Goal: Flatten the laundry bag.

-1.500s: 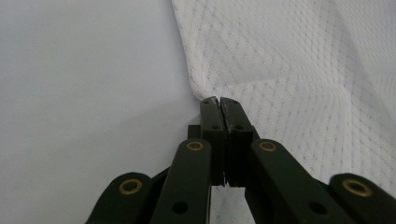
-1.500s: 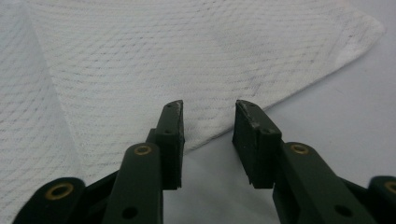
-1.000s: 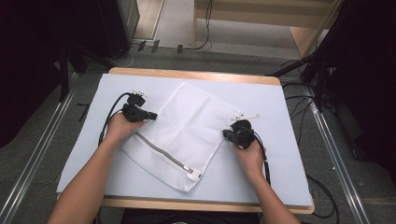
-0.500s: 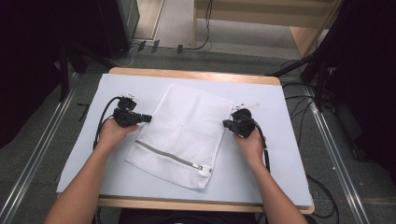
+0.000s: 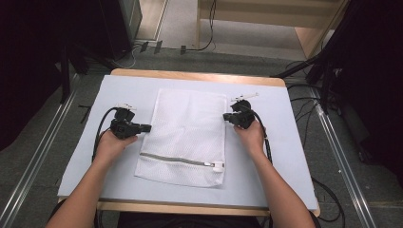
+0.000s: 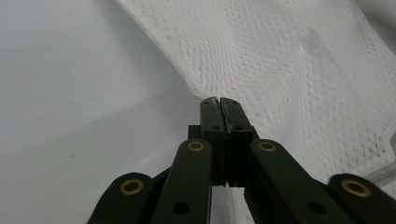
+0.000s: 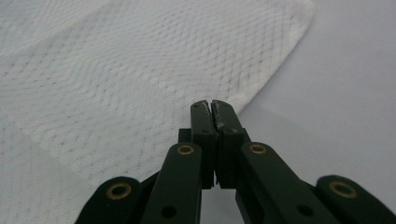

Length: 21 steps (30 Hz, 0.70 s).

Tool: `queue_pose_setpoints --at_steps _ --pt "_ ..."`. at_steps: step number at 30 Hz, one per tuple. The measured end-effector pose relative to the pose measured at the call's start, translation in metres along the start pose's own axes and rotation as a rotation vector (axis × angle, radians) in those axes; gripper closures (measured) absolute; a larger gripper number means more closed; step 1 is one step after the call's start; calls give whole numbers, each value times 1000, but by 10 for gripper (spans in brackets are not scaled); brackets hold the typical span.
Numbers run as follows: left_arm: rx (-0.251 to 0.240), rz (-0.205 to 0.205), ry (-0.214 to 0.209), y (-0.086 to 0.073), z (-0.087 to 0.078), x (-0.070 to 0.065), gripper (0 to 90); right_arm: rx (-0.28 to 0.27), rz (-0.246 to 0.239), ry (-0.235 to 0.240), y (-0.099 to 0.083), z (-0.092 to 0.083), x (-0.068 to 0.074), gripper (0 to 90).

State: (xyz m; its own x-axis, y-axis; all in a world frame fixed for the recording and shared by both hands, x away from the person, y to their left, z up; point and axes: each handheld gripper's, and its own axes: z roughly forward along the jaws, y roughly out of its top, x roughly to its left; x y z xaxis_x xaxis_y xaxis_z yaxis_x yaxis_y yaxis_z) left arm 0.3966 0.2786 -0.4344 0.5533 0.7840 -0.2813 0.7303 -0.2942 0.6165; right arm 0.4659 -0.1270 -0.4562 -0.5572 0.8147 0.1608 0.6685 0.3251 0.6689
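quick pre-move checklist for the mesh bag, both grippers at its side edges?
1. Left gripper shut at the left edge of the mesh bag: ok.
2. Right gripper shut at the bag's right edge: ok.
3. Mesh actually pinched between either pair of fingers: cannot tell.
4. Zipper closed, pull at its right end: ok.
5. Bag lying flat and square on the table: ok.
6. Cable clear of the bag: ok.
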Motion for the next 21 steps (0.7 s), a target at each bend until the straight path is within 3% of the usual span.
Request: queue_pose_setpoints --at_steps 18,21 --pt "10 -8 33 3 14 6 897 11 30 -7 3 7 -9 892" --pt "6 -11 22 3 14 6 891 13 27 -3 2 8 -9 889"
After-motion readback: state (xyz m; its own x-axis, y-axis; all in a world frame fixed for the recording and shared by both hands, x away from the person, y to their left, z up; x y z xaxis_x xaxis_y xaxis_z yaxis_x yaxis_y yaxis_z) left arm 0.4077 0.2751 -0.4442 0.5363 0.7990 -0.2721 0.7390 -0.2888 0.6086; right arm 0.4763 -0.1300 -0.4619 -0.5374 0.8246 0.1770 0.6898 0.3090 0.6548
